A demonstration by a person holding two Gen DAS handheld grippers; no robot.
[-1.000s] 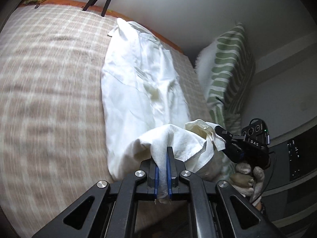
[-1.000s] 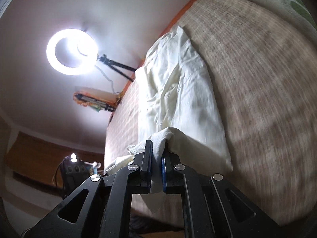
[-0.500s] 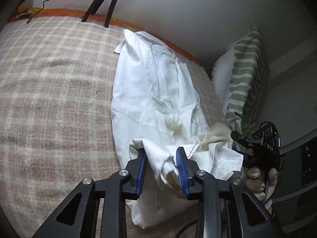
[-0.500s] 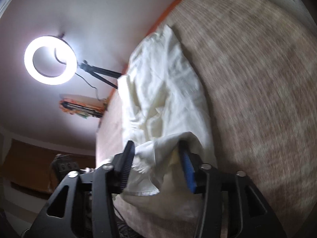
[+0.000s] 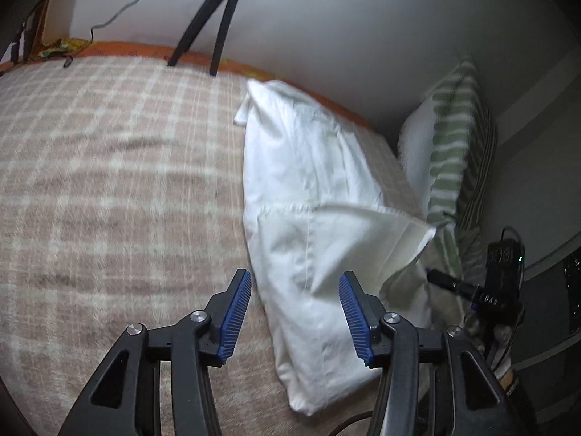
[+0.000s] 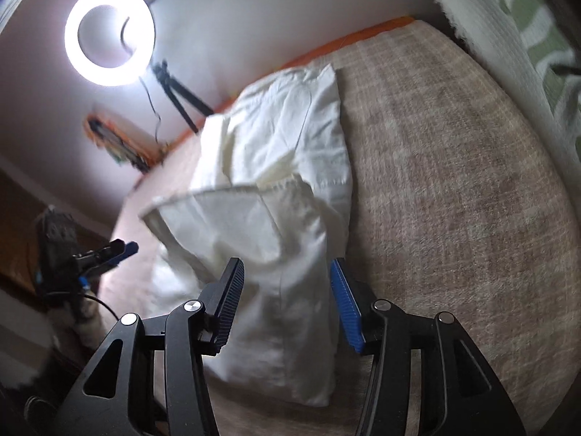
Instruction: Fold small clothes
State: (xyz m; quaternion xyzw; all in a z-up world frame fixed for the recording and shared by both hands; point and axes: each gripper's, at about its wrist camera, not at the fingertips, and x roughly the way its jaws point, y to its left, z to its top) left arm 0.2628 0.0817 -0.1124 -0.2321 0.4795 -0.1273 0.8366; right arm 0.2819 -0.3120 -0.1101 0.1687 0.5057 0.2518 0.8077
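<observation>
A white garment [image 5: 308, 189] lies lengthwise on the checked brown blanket [image 5: 109, 181], its near part folded over itself with one loose flap raised at the right. It also shows in the right wrist view [image 6: 283, 189]. My left gripper [image 5: 294, 312] is open and empty just above the garment's near end. My right gripper [image 6: 287, 305] is open and empty over the same near end. The right gripper also appears at the right edge of the left wrist view [image 5: 457, 283], and the left gripper at the left of the right wrist view [image 6: 105, 254].
A green striped pillow [image 5: 454, 160] leans at the bed's right end. A tripod [image 5: 214, 18] with a lit ring light [image 6: 109, 36] stands behind the bed by the white wall. An orange mattress edge [image 5: 145, 51] runs along the back.
Both grippers held the garment's edge shut a second ago, then opened and let it go. The cloth has dropped onto the garment as a fold, and both grippers have drawn back.
</observation>
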